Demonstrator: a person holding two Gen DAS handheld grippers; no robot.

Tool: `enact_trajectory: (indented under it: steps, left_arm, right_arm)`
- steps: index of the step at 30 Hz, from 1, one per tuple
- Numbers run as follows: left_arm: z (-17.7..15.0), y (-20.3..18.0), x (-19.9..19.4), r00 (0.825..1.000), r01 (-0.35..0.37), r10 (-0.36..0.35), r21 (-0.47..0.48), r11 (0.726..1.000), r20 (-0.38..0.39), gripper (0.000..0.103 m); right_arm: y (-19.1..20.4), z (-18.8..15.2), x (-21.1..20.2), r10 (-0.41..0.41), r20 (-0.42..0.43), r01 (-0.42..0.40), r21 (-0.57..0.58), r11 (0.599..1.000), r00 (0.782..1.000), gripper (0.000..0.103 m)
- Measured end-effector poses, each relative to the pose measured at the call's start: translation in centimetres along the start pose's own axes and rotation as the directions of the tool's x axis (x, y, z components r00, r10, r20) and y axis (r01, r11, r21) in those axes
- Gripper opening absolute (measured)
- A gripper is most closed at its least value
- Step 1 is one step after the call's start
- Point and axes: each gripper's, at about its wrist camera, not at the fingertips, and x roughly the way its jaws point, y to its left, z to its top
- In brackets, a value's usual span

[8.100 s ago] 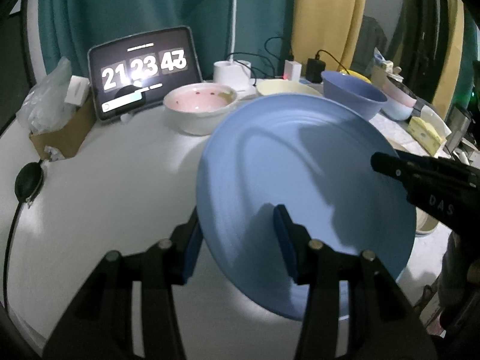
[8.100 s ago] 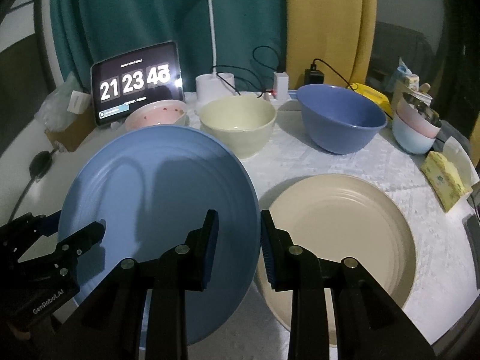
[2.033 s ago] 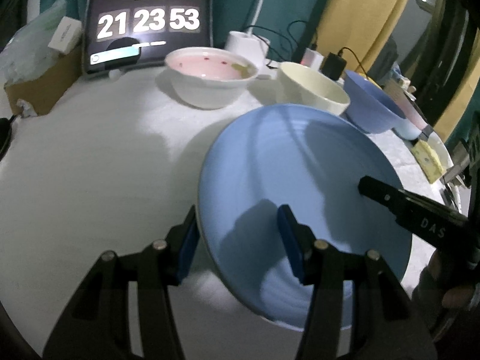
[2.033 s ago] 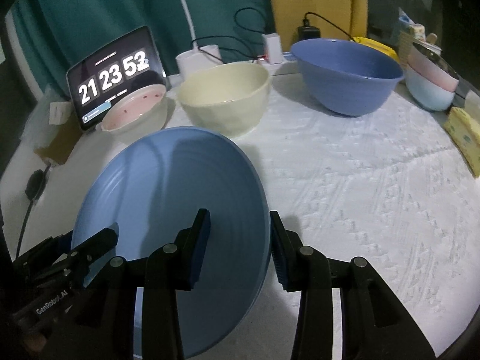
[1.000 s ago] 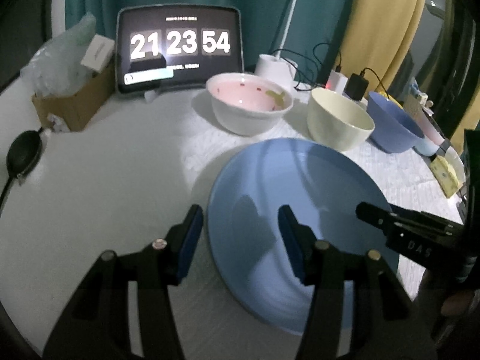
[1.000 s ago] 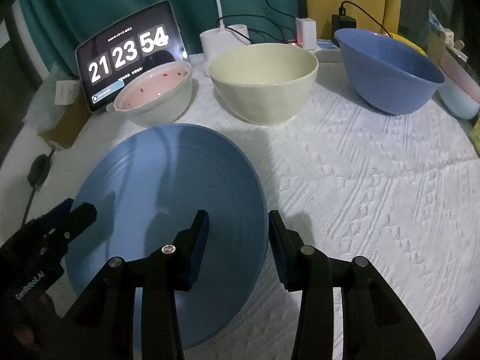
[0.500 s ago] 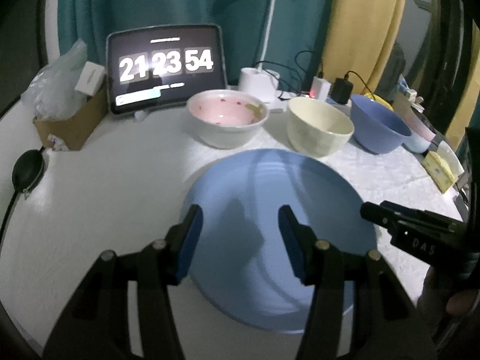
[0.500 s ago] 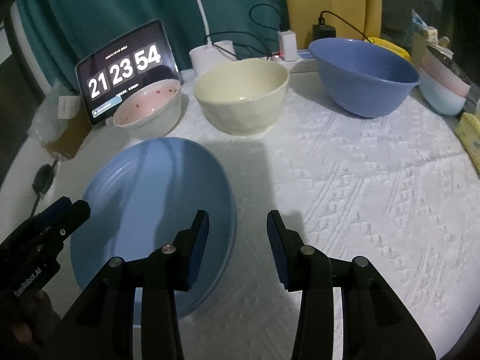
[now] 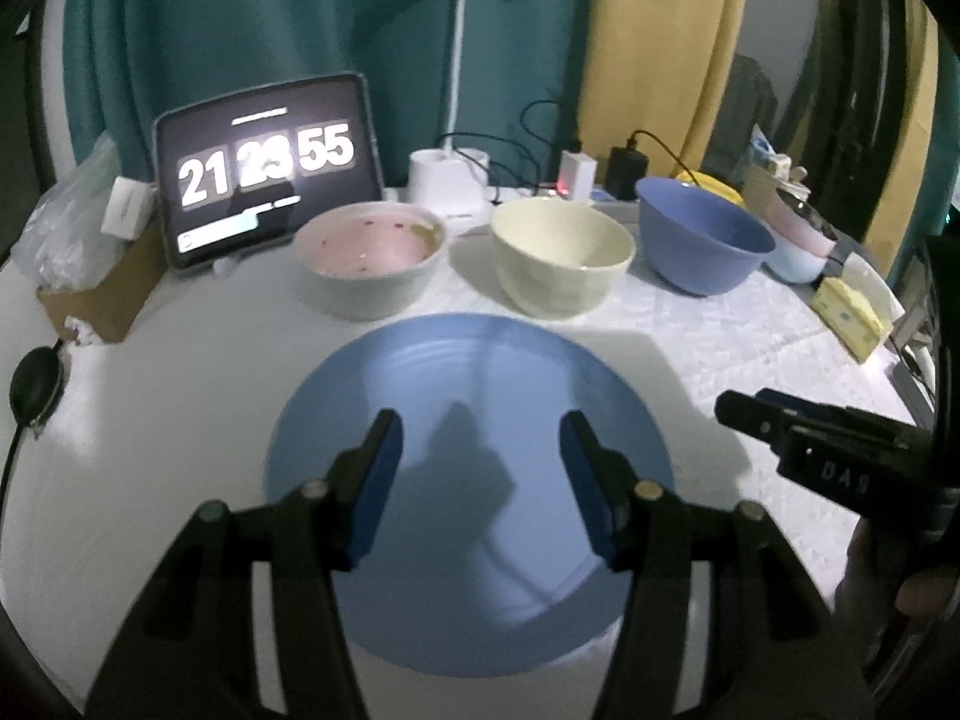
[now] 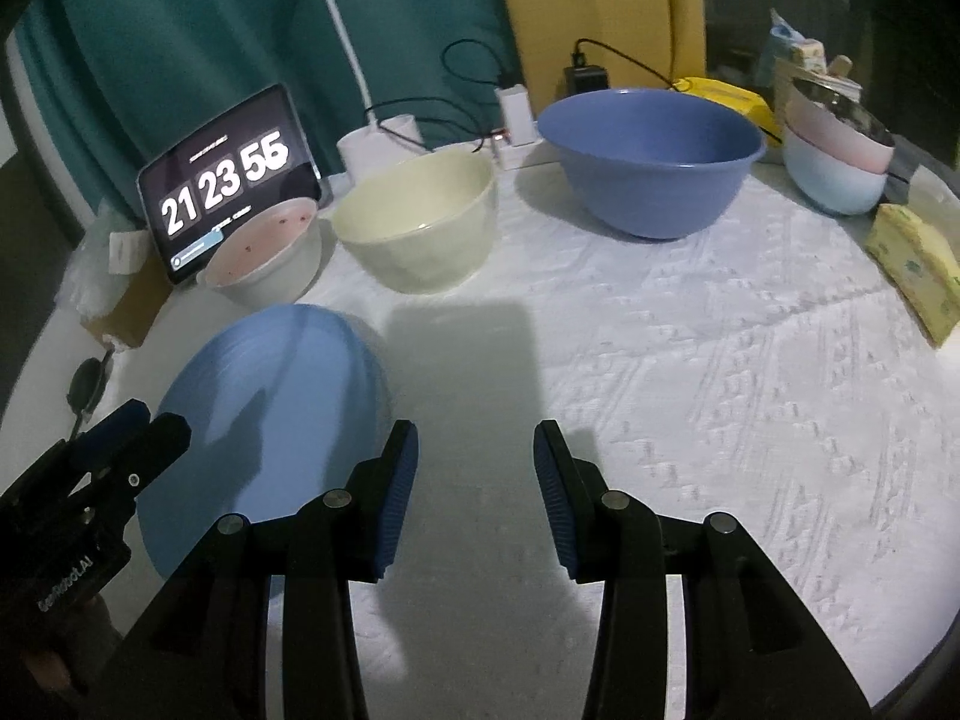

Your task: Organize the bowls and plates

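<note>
At six o'clock in the left wrist view, the left gripper (image 9: pixel 477 450) hangs released above the blue plate (image 9: pixel 468 384), jaws apart and gripping nothing; the right gripper (image 10: pixel 476 462) at the plate's three o'clock is likewise spread and empty over bare cloth. Flat on the white surface (image 10: pixel 720 360), the plate looks rigid, light and smooth, likely slippery, so its thin raised rim is the place to pinch. Beyond it, from eleven to one o'clock, stand a pink-lined bowl (image 9: pixel 372 258), a cream bowl (image 9: pixel 561 255) and a larger blue bowl (image 9: pixel 699 240), close-set and probably stackable. Farther back, a clock tablet (image 9: pixel 267 171), lamp base (image 9: pixel 447 186), chargers and trailing cables crowd the far edge, leaving little room for reaching past.
</note>
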Motion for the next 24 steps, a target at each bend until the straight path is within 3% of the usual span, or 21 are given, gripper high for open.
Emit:
enact_trajectory:
  steps: [24]
  left_arm:
    - [2.8, -8.2, 1.7, 0.998, 0.062, -0.065, 0.133, 0.989, 0.014, 0.057]
  right_arm:
    - [-8.4, 2.0, -3.0, -0.067, 0.077, 0.060, 0.091, 0.994, 0.995, 0.043]
